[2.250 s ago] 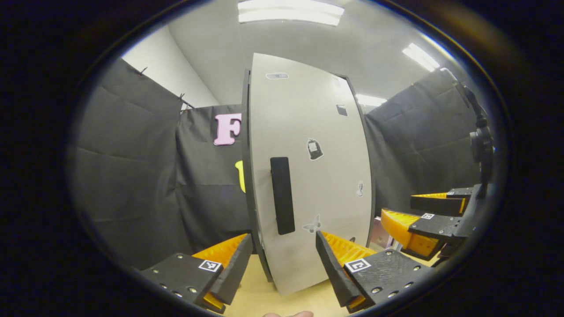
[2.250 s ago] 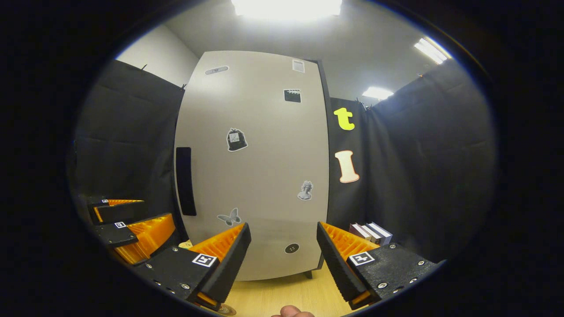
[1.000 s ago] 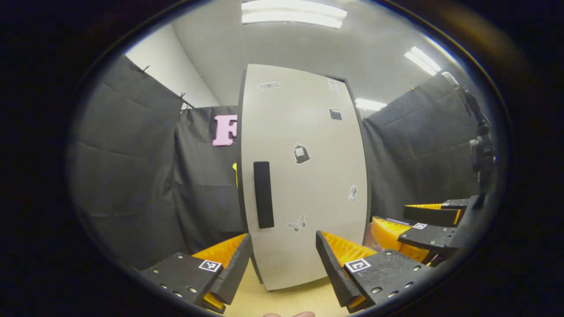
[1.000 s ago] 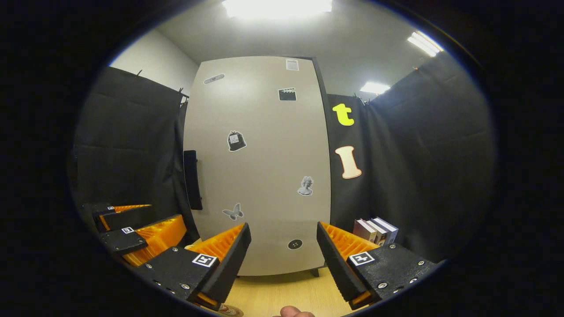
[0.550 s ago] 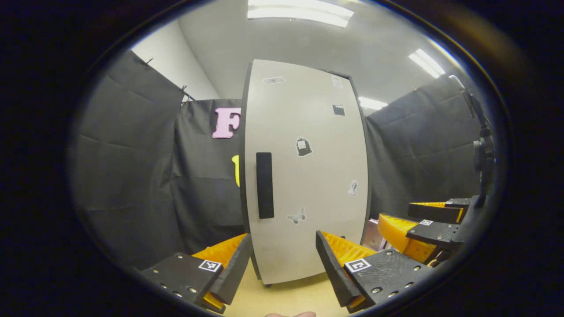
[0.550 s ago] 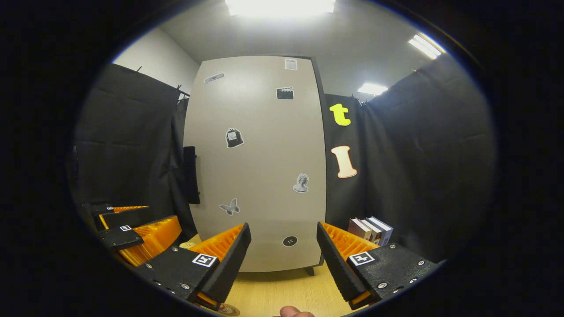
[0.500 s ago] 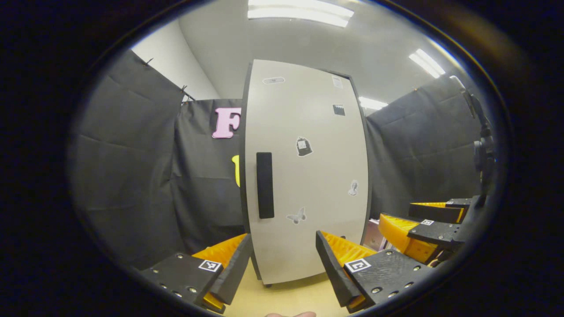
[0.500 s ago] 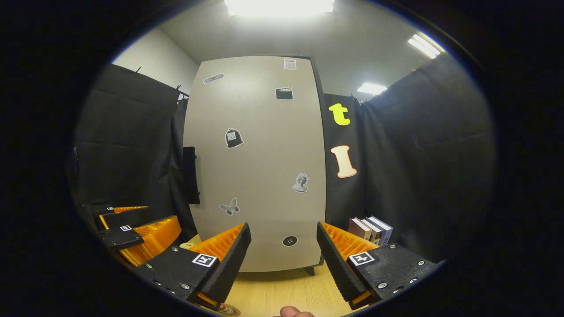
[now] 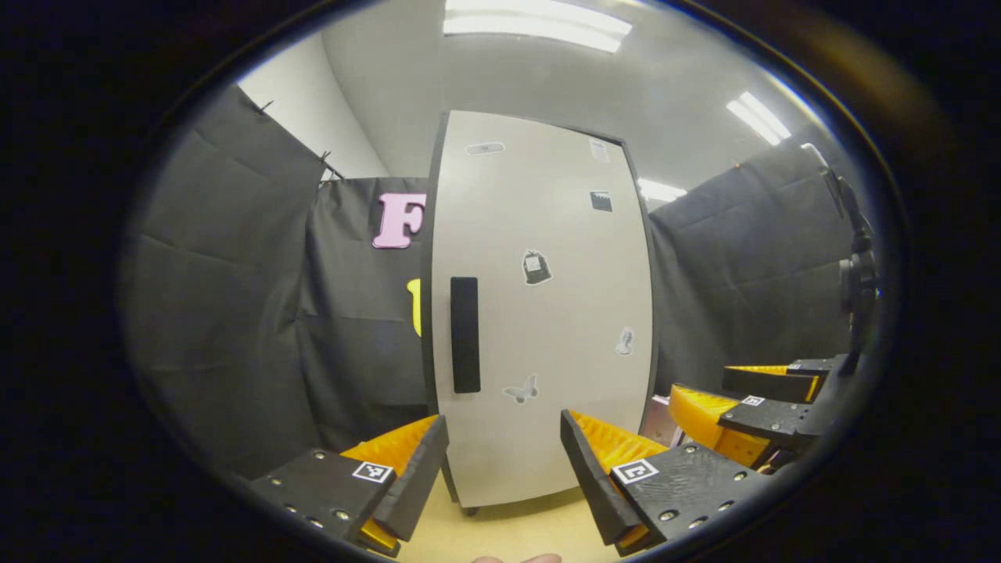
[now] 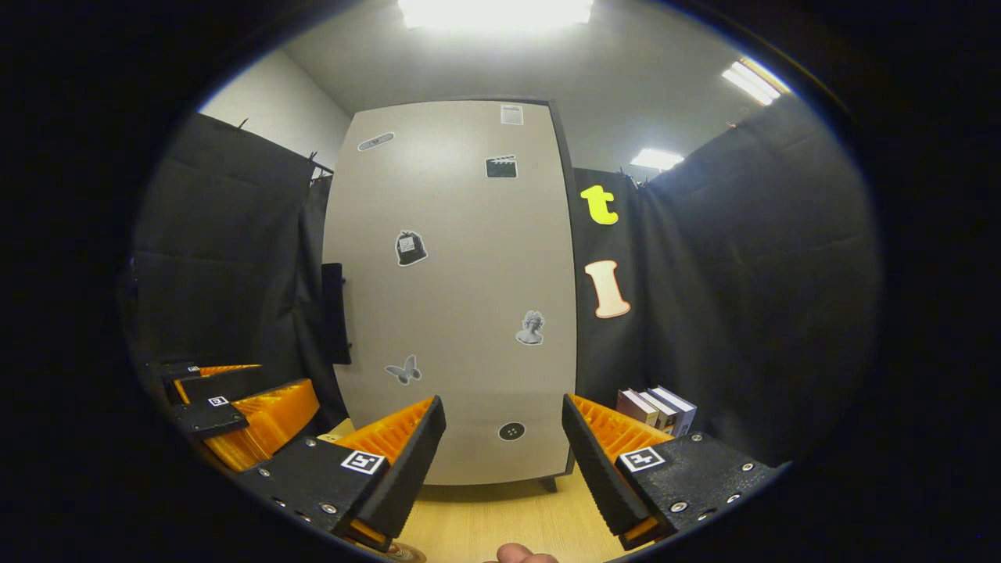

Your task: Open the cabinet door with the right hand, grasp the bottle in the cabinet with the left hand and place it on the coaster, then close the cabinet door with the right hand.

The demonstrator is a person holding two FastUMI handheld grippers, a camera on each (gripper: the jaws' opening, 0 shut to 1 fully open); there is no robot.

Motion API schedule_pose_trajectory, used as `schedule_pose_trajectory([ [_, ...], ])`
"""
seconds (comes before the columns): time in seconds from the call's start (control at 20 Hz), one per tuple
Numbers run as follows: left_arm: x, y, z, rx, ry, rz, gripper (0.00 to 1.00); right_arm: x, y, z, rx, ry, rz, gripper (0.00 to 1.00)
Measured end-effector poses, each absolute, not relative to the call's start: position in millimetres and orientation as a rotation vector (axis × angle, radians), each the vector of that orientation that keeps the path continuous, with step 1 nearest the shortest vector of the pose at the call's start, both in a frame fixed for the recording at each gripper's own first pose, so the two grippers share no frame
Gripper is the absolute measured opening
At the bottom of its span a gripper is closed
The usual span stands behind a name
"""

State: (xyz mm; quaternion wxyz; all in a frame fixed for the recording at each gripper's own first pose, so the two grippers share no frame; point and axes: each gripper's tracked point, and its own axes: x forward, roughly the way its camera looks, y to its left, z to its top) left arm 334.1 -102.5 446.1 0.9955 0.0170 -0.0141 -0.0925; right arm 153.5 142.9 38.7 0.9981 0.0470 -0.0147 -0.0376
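Jaws wide apart, cabinet door (image 10: 461,297) ahead, untouched

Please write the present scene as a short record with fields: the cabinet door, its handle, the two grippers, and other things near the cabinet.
cabinet door: shut, pale grey, with small stickers on it
door handle: dark vertical bar near the door's left edge, nothing touching it
left hand-held gripper: open, empty, facing the door, apart from it
right hand-held gripper: open, empty, facing the door, apart from it
books: upright row to the right of the cabinet
table: light wood, the cabinet stands on it
bottle: hidden behind the door
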Motion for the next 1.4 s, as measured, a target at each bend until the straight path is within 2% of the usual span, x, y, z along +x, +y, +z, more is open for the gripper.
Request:
schedule_pose_trajectory([
  [1.4, 313.5, -110.0, 444.1, 0.076, -0.004, -0.196, 0.88, 138.9, 129.0, 31.2, 0.122, -0.015, -0.091, 0.92],
])
